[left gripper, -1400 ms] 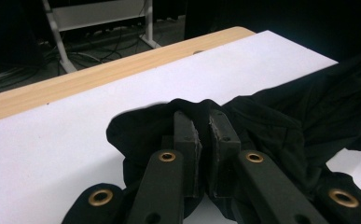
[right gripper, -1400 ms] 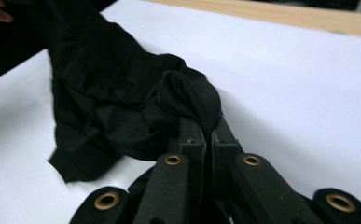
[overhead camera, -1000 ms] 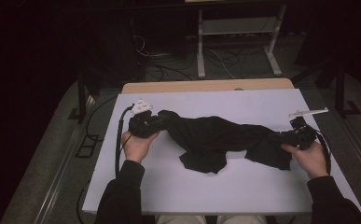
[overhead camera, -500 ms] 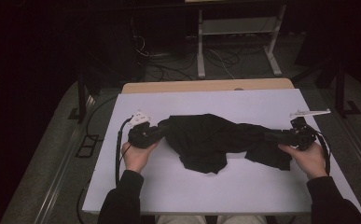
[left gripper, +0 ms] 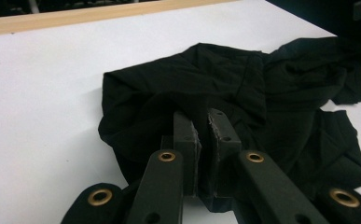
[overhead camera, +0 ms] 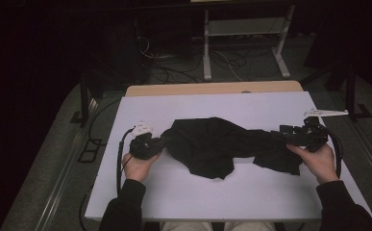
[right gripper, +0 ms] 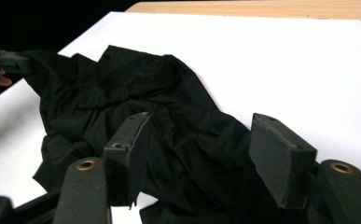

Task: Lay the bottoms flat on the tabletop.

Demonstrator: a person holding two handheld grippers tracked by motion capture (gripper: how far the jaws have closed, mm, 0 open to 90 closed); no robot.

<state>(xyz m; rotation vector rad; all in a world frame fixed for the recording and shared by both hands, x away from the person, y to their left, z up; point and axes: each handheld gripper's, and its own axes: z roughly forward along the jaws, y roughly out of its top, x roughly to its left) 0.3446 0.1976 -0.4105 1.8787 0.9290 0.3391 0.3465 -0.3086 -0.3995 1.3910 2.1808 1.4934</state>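
— Left gripper (overhead camera: 163, 140) first: what is it doing?

— At centre left of the high view it sits at the left end of the black garment (overhead camera: 222, 144), gripped by the person's left hand (overhead camera: 138, 166). In the left gripper view the two jaws stand almost together, with a fold of the black cloth (left gripper: 225, 107) pinched between the pads.

— And the right gripper (overhead camera: 289, 137)?

— At centre right of the high view, held by the right hand (overhead camera: 320, 161), at the garment's other end. In the right gripper view its jaws stand wide apart, cloth (right gripper: 169, 121) lying between and below them. Whether a pad touches the fabric I cannot tell; it grips nothing.

— Where does the garment lie?

— Across the middle of the white tabletop (overhead camera: 212, 192), bunched and creased, stretched from one gripper to the other, with a lobe hanging toward the lower centre of the frame.

— What about the surface and the room?

— A white sheet covers the table; a strip of bare wood (overhead camera: 212, 88) shows along its far edge. Beyond, at the upper centre, a white-framed stand (overhead camera: 243, 43) rises from a floor strewn with cables (overhead camera: 183, 62). The rest of the room is dark.

— Anything hard to make out?

— The garment's kind: black on black, the folds hide its shape. The left gripper's tips are buried in cloth in the high view. Upper left and upper right of that frame are too dark to read. The person's sleeves (overhead camera: 123, 207) are cut off at the bottom edge.
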